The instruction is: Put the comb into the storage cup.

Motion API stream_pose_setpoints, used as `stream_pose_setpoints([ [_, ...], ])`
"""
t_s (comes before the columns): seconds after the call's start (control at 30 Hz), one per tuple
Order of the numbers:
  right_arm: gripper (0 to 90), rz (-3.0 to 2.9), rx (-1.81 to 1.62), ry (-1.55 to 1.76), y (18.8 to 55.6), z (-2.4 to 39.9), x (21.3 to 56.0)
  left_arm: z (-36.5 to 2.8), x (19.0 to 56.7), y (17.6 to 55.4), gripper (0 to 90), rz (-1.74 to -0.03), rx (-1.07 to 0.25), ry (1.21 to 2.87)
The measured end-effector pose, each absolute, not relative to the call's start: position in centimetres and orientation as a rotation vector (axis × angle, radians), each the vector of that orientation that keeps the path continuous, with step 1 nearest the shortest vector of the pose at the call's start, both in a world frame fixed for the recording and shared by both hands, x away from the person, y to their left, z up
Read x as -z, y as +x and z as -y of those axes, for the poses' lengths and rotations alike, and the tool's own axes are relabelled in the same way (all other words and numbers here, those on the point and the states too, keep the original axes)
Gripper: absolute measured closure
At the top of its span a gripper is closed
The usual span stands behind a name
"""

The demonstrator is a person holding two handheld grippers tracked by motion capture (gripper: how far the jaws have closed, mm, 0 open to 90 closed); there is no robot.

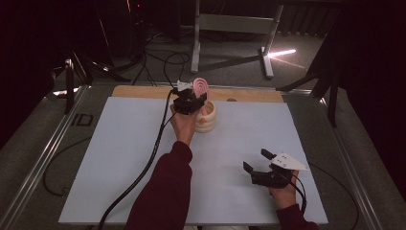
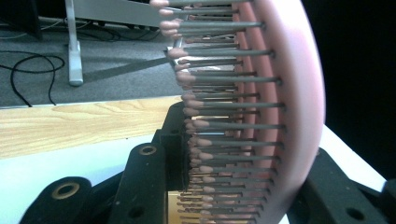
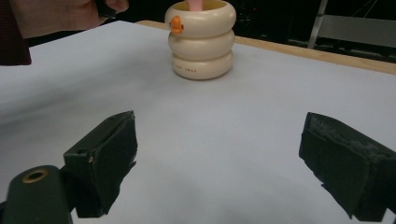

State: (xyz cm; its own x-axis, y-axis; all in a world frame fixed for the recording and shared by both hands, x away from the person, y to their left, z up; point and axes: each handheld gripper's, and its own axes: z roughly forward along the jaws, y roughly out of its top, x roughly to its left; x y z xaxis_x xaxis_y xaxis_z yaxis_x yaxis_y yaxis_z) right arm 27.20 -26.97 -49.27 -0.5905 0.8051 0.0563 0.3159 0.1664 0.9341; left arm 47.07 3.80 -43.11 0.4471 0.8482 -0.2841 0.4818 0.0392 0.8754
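Observation:
My left gripper (image 1: 191,99) is shut on a pink hairbrush (image 1: 201,87), held head-up over a cream ringed holder (image 1: 207,120) at the far middle of the white mat. In the left gripper view the pink hairbrush (image 2: 280,116) stands upright between the black jaws, its grey pink-tipped bristles pointing left. The brush's handle reaches down into the cream holder (image 3: 201,39), which bears a small orange mark. My right gripper (image 1: 258,162) rests low over the mat at the near right, open, with nothing between its fingers (image 3: 105,158).
A white mat (image 1: 119,158) covers the table, with a wooden strip (image 1: 143,92) along its far edge. Metal rails run down both table sides. A black cable trails from the left gripper toward the near edge. Table legs and cables stand on the floor beyond.

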Motion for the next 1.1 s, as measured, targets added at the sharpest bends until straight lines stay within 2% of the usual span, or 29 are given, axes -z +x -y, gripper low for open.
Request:
stream_pose_setpoints([
  [1.1,11.5,-1.991,-1.415,1.06,27.21,27.0,49.27,-4.64,43.55,47.25,63.0,-1.216,-0.381,1.586],
])
